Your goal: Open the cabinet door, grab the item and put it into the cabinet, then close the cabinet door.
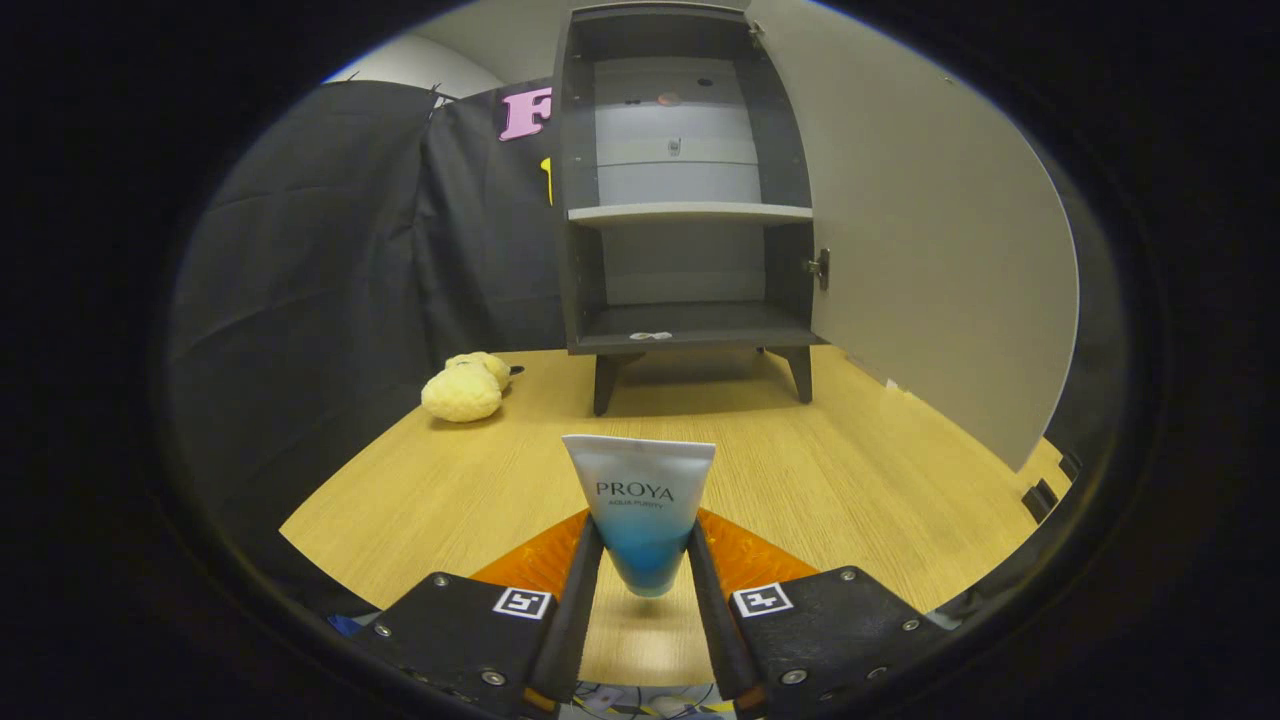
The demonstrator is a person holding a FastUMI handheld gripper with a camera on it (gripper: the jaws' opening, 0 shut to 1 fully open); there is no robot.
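Observation:
A white-and-blue tube stands upright between my fingers, flat crimped end up, its blue lower part pinched from both sides. My gripper is shut on the tube and holds it just above the wooden table. Beyond the fingers stands a dark grey cabinet on short legs. Its door is swung wide open to the right. Inside, a pale shelf splits it into an upper and a lower compartment, and a small flat scrap lies on the bottom board.
A yellow plush toy lies on the table left of the cabinet's legs. Black cloth walls close off the left and back. The open door stretches along the table's right side toward me.

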